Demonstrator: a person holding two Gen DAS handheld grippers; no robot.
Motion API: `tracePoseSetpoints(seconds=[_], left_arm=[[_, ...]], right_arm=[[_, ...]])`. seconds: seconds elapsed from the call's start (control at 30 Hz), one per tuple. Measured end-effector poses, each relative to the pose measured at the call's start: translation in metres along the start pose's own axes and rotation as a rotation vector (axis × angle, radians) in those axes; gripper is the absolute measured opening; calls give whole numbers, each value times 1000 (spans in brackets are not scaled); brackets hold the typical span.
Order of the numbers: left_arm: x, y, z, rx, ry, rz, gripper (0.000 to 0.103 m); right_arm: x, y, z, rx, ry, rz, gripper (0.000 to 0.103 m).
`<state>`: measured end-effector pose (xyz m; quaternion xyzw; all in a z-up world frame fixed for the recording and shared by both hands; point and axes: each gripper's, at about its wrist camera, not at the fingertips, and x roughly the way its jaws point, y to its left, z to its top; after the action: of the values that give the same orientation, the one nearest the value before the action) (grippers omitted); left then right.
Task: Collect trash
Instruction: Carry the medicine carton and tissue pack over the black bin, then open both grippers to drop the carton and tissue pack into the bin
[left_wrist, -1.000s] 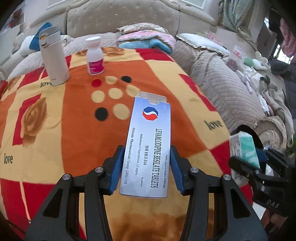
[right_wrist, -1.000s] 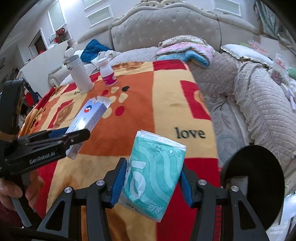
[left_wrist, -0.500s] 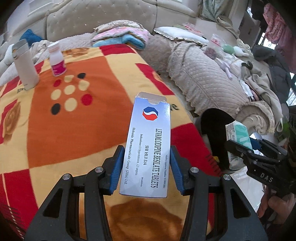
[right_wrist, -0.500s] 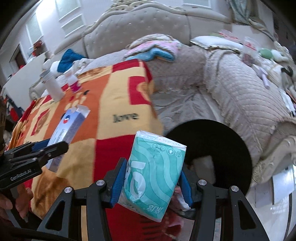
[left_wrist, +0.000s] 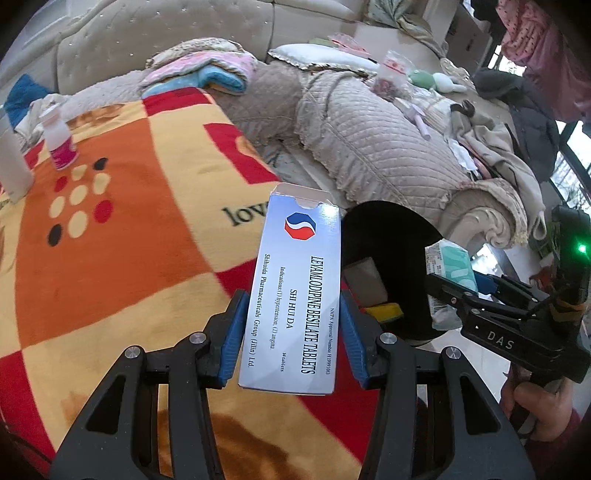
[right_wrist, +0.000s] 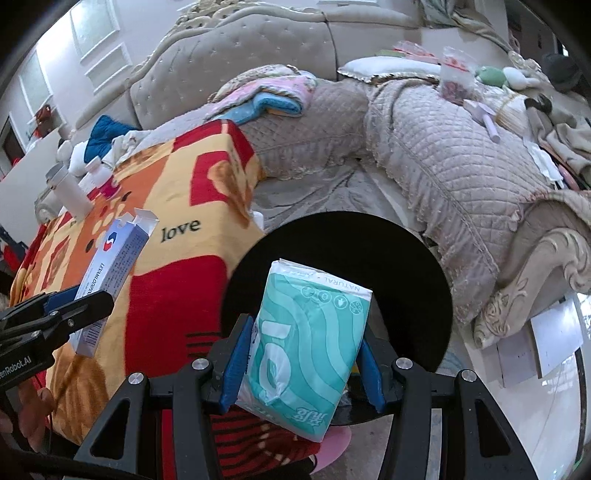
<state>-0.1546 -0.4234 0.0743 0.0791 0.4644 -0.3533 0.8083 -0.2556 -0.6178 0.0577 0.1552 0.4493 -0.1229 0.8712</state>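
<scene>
My left gripper (left_wrist: 291, 332) is shut on a blue and white tablet box (left_wrist: 295, 291), held above the blanket's right edge, just left of a black round trash bin (left_wrist: 391, 236). My right gripper (right_wrist: 301, 354) is shut on a teal tissue pack (right_wrist: 306, 347), held over the bin's black opening (right_wrist: 406, 266). The tablet box also shows in the right wrist view (right_wrist: 110, 273), and the tissue pack in the left wrist view (left_wrist: 452, 266). Some trash, a yellow piece (left_wrist: 384, 312) among it, lies inside the bin.
An orange, red and yellow blanket (left_wrist: 129, 229) covers the table. A white flask (left_wrist: 11, 162) and a small pink-labelled bottle (left_wrist: 59, 142) stand at its far left. A quilted beige sofa (left_wrist: 369, 147) with folded cloths and clutter lies behind and right.
Both grippers have moved right, off the middle of the blanket toward the black bin. The tissue pack now hangs over the bin's opening; the tablet box is beside it.
</scene>
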Motion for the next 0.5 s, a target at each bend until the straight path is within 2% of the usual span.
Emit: tracePoseSetpoints(seconds=[0.5], left_arm=[[47, -29, 18, -14, 76, -138, 47]], right_arm=[[20, -37, -3, 73, 30, -28, 52]])
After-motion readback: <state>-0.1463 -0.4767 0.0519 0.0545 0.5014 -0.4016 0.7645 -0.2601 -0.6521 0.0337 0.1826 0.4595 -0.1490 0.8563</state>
